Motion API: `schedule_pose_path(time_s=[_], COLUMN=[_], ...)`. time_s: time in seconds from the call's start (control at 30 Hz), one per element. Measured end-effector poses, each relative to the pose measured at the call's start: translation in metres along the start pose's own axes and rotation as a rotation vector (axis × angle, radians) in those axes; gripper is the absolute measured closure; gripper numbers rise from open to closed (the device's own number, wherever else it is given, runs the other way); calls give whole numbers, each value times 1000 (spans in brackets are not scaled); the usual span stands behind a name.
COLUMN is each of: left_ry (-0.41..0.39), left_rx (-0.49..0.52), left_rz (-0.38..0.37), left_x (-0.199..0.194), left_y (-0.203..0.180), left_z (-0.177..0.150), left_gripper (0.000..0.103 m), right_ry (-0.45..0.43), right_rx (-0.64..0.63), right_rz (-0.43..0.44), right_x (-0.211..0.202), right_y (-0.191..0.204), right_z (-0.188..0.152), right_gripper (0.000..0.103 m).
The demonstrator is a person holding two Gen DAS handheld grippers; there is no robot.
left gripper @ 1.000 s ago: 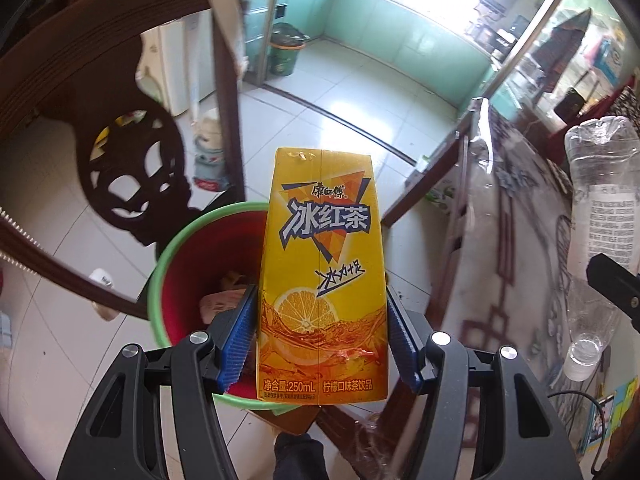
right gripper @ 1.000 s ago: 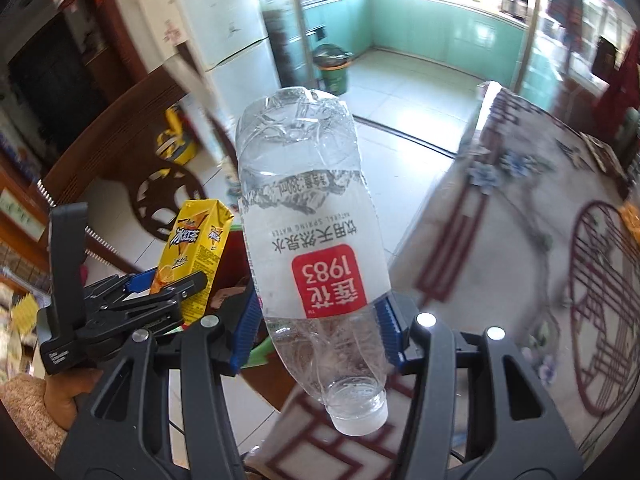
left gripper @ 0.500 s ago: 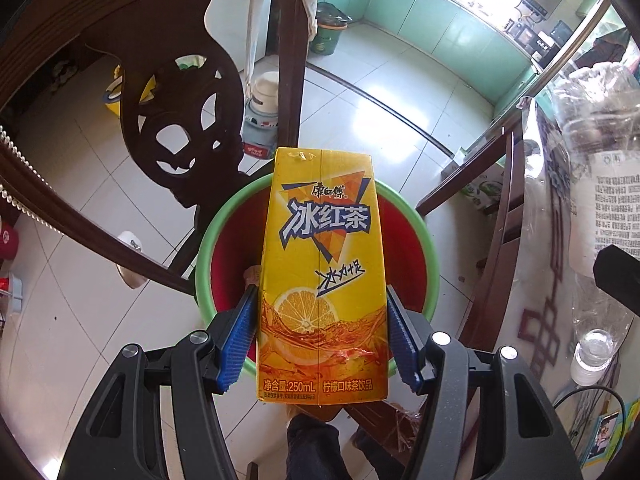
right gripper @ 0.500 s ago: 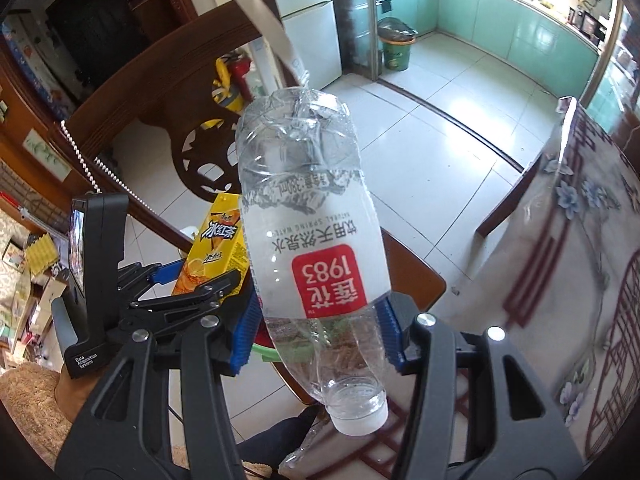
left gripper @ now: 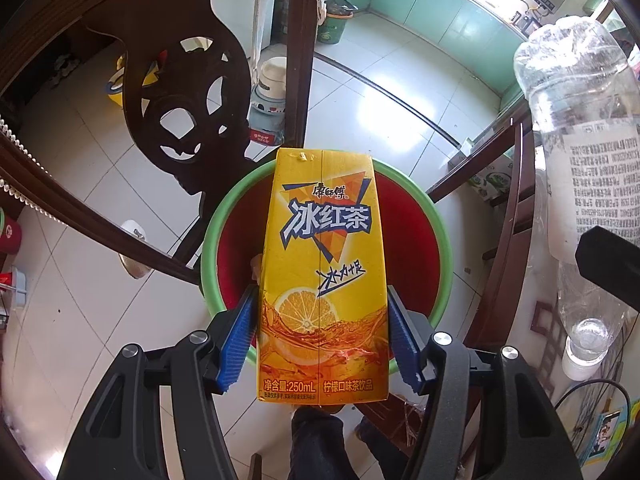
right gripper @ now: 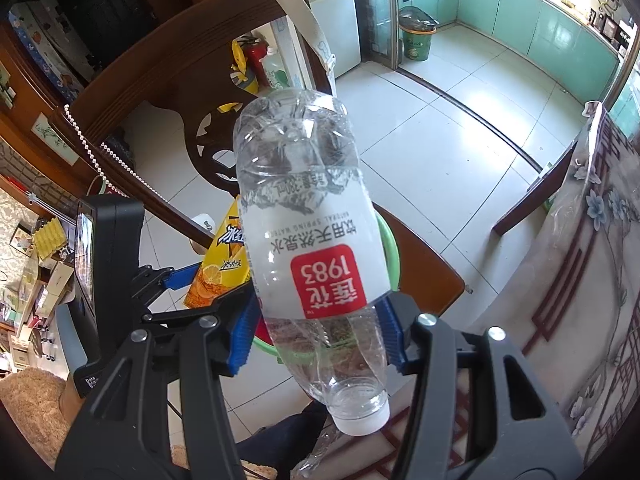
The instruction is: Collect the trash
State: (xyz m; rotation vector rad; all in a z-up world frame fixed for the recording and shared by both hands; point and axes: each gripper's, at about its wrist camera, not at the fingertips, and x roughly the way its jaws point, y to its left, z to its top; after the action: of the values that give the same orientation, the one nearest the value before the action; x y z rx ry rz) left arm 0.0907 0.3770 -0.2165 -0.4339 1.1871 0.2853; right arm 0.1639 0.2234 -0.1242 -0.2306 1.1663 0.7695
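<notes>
My left gripper [left gripper: 320,320] is shut on a yellow iced-tea carton [left gripper: 322,272] and holds it upright right above a red bin with a green rim [left gripper: 424,248]. My right gripper [right gripper: 316,320] is shut on an empty clear plastic bottle [right gripper: 304,236] with a red label, its white cap pointing toward the camera. The bottle also shows at the right of the left wrist view [left gripper: 580,152]. The carton [right gripper: 222,264] and the left gripper [right gripper: 168,288] sit to the left of the bottle in the right wrist view, over the bin's rim [right gripper: 390,248].
A dark carved wooden chair [left gripper: 184,100] stands behind the bin, which rests on a brown seat [right gripper: 428,268]. A table with a patterned cloth [right gripper: 580,280] is at the right. A green waste basket [right gripper: 416,36] stands far off on the tiled floor.
Both grippers have swung left toward the chair. The bin has come to sit centred under the carton, and the bottle has moved closer over the bin's rim.
</notes>
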Motion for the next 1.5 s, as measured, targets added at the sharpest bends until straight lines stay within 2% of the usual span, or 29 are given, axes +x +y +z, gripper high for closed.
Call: schedule_pose_path(time_s=[0.07,0.1,0.33,0.43,0.53,0.6,0.8,0.87,0.93,0.97,1.13,1.33,1.5], left_ry=[14,16,-7,-27,-44,-57,-97,-124,-172,-206,-355,-524,-675], left_rx=[-11,-19,-22,-2,64,100,178,197,201,195,173,197,279], left_rz=[11,12,27,6,-26,-44,-104,-110,-124,-127,-230,-274,-237], left_x=[2,1,-6,-11,-18,-25,-46,-56,-69,-76,-110,-146,-178], left_y=[1,2,-2,-14,-40,-60,-123,-148,-173,-186,-248,-320,-367], left_z=[0,-1,-8,-10,-10,-11,-17,-21,-28,-32,-59,-101,-124], left_gripper=[35,34,31,29,29,29,29,23,11,8,8,8,8], right_ry=[7,0,-45,-72,-111,-136,-215,-243,-272,-288,-347,-450,-551], right_rx=[2,4,22,46,82,108,187,200,215,225,219,185,205], right_rz=[-2,-8,-22,-41,-61,-79,-162,-199,-240,-260,-345,-423,-449], right_x=[5,5,-11,-24,-41,-54,-103,-120,-142,-155,-205,-257,-291], right_y=[-1,-2,-8,-16,-29,-40,-88,-108,-130,-144,-190,-231,-257], right_z=[1,3,0,-6,-14,-22,-54,-66,-81,-91,-130,-172,-196], right_gripper=[36,36,36,32,26,19,9,6,5,5,5,5,5])
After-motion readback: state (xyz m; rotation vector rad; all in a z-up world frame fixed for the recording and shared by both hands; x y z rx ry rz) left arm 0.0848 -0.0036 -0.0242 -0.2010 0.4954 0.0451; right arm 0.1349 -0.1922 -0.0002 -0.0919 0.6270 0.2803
